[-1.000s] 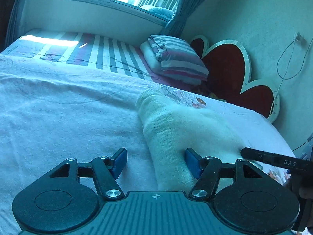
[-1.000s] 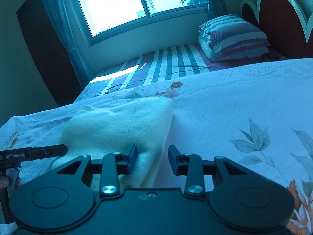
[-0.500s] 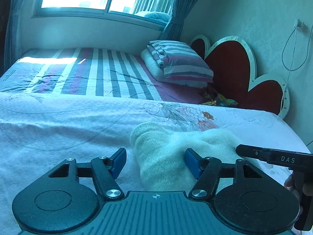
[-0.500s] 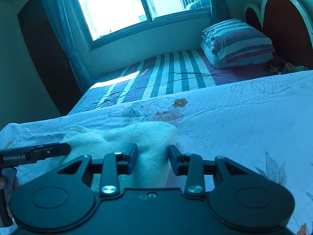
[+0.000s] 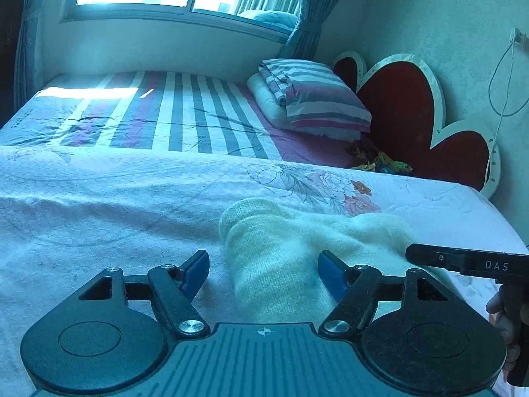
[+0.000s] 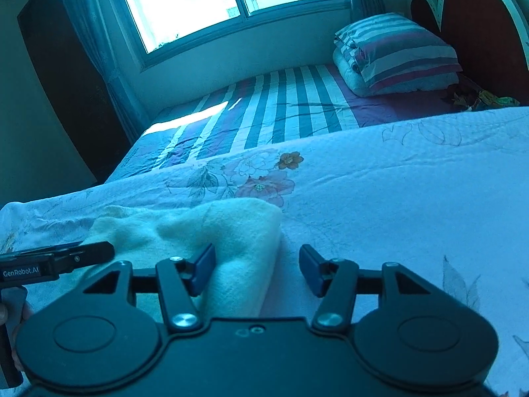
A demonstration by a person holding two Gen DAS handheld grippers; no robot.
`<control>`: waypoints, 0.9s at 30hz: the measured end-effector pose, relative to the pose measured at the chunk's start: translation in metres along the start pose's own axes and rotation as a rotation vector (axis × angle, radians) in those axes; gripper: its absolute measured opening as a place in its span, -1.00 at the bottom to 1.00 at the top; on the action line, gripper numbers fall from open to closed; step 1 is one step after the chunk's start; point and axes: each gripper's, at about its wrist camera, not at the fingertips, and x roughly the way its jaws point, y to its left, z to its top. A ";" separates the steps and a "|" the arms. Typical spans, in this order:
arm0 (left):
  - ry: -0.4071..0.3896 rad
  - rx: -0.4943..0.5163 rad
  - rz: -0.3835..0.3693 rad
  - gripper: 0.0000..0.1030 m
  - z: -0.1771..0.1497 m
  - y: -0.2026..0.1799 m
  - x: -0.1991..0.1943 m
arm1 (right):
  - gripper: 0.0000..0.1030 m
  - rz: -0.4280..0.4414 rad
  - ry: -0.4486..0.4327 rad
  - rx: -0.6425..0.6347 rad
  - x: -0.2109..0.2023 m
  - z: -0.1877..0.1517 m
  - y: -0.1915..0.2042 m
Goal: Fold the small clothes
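Two claws framed one pale cream knitted garment that lay bunched on the white floral bedspread. Our left claw stood wide open and held nothing, its right blue pad touching the knit and its left pad over bare bedspread at about 9 o'clock of the bundle. Our right claw was open as well and empty, with the garment's rounded edge lying between its pads, nearer the left one.

We judged the fold to be partly made, since the cloth lay doubled and lumpy. To do this step well, we would have closed each claw on a single outer corner only, lifted both together at one height, and laid the edge down squarely, because soft knit sags and slips unevenly.

No containers showed in either view. Beyond the bedspread, at 12 o'clock, lay a striped sheet and a striped folded quilt against a red heart-shaped headboard.
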 end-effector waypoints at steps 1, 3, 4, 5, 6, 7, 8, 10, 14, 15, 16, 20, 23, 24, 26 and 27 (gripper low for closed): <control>-0.005 0.004 -0.011 0.40 -0.001 -0.001 -0.007 | 0.07 0.006 -0.011 -0.004 -0.009 -0.002 0.000; -0.019 0.001 -0.042 0.40 -0.010 -0.001 -0.021 | 0.07 0.032 -0.013 0.011 -0.024 -0.013 0.000; -0.003 0.000 -0.049 0.40 -0.015 -0.001 -0.022 | 0.07 0.047 0.003 0.011 -0.026 -0.020 0.000; 0.027 0.008 -0.042 0.40 -0.022 0.000 -0.019 | 0.07 0.052 0.022 0.003 -0.025 -0.028 0.000; 0.042 0.018 -0.032 0.41 -0.029 0.001 -0.017 | 0.07 0.043 0.032 -0.002 -0.023 -0.034 -0.001; 0.032 0.009 -0.033 0.41 -0.034 0.002 -0.019 | 0.08 0.047 0.027 0.021 -0.023 -0.036 -0.004; 0.032 -0.015 -0.033 0.41 -0.036 0.004 -0.024 | 0.07 0.043 0.035 0.052 -0.026 -0.035 -0.006; 0.006 -0.042 -0.032 0.41 -0.043 0.007 -0.045 | 0.04 0.023 0.002 0.056 -0.044 -0.032 -0.002; 0.010 -0.091 -0.084 0.41 -0.069 0.010 -0.078 | 0.04 0.050 -0.020 0.067 -0.082 -0.053 0.002; 0.017 -0.098 -0.106 0.41 -0.077 0.010 -0.083 | 0.04 0.059 -0.017 0.080 -0.087 -0.061 0.003; 0.021 -0.102 -0.115 0.41 -0.084 0.010 -0.086 | 0.03 0.067 -0.005 0.092 -0.090 -0.068 0.004; 0.061 -0.122 -0.157 0.41 -0.103 0.007 -0.089 | -0.04 0.061 0.036 0.131 -0.098 -0.093 0.011; 0.061 -0.118 -0.163 0.40 -0.117 0.005 -0.106 | -0.16 0.057 0.036 0.158 -0.116 -0.105 0.013; 0.062 -0.129 -0.170 0.39 -0.121 0.004 -0.113 | -0.25 0.071 0.047 0.169 -0.122 -0.109 0.014; 0.045 -0.149 -0.177 0.21 -0.128 0.005 -0.131 | -0.28 0.075 0.055 0.170 -0.134 -0.118 0.019; 0.037 -0.160 -0.182 0.19 -0.133 0.007 -0.138 | -0.28 0.076 0.052 0.176 -0.139 -0.122 0.022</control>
